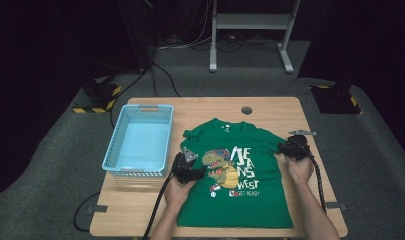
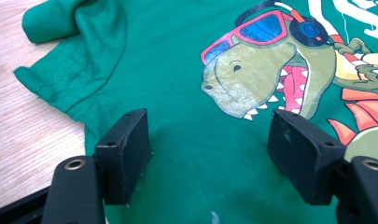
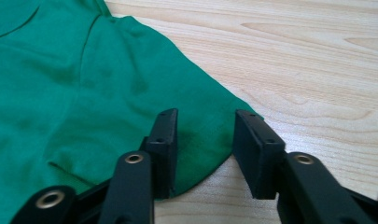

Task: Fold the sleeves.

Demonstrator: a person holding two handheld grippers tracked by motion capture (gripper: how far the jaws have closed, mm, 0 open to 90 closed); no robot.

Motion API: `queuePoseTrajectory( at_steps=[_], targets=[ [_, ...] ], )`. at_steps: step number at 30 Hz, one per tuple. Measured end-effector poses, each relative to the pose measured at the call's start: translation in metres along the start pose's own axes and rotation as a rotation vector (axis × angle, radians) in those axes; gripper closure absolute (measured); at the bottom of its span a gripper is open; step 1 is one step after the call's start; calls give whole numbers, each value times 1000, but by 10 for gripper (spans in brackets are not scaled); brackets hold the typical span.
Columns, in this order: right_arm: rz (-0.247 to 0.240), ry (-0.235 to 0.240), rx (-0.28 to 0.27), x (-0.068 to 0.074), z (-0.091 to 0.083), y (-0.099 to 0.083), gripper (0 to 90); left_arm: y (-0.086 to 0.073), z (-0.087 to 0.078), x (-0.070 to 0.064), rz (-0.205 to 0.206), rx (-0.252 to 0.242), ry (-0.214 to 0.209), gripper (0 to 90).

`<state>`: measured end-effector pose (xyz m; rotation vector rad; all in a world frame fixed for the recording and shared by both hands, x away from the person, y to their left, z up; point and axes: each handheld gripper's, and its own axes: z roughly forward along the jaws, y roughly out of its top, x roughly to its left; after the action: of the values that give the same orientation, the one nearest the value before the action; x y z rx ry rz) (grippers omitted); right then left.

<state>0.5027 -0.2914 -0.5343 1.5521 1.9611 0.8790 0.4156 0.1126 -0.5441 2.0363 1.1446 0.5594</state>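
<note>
A green T-shirt (image 1: 250, 200) with a dinosaur print (image 1: 221, 165) lies flat, face up, on the wooden table (image 1: 285, 107). My left gripper (image 1: 201, 173) rests on the shirt's left side by the print. In the left gripper view it (image 2: 207, 135) is open wide over the fabric (image 2: 177, 70), with the dinosaur's head (image 2: 252, 79) just ahead and the rumpled sleeve (image 2: 60, 74) to the left. My right gripper (image 1: 284, 147) sits at the shirt's right sleeve. In the right gripper view it (image 3: 206, 126) is open, its jaws on either side of the sleeve edge (image 3: 200, 140).
A light blue plastic basket (image 1: 135, 173) stands on the table's left part, beside the shirt. A round cable hole (image 1: 246, 110) sits near the far edge. Bare wood (image 3: 294, 60) lies right of the shirt. Cables trail from both grippers toward the near edge.
</note>
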Motion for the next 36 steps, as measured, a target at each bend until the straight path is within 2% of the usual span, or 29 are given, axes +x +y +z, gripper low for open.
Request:
queuePoseTrajectory(
  at_steps=[4, 6, 8, 11, 13, 15, 20, 30, 36],
  targets=[
    [-15, -4, 9, -2, -1, 1, 750, 0, 0, 0, 0, 0, 1, 294],
    [7, 9, -1, -5, -1, -1, 829, 0, 0, 0, -1, 0, 0, 294],
    [22, 18, -6, -5, -1, -1, 859, 0, 0, 0, 0, 0, 1, 294],
    [10, 14, 2, -3, 0, 1, 871, 0, 0, 0, -1, 0, 1, 294],
    [19, 20, -3, -3, -1, 1, 874, 0, 0, 0, -1, 0, 0, 294],
    [34, 30, -21, -3, -3, 2, 876, 0, 0, 0, -1, 0, 1, 294],
    [19, 34, -69, -1, -14, 9, 877, 0, 0, 0, -1, 0, 0, 294],
    [-56, 71, -144, 13, -30, 24, 876, 0, 0, 0, -1, 1, 0, 293],
    [-86, 96, -164, 25, -35, 30, 876, 0, 0, 0, -1, 0, 0, 294]
  ],
)
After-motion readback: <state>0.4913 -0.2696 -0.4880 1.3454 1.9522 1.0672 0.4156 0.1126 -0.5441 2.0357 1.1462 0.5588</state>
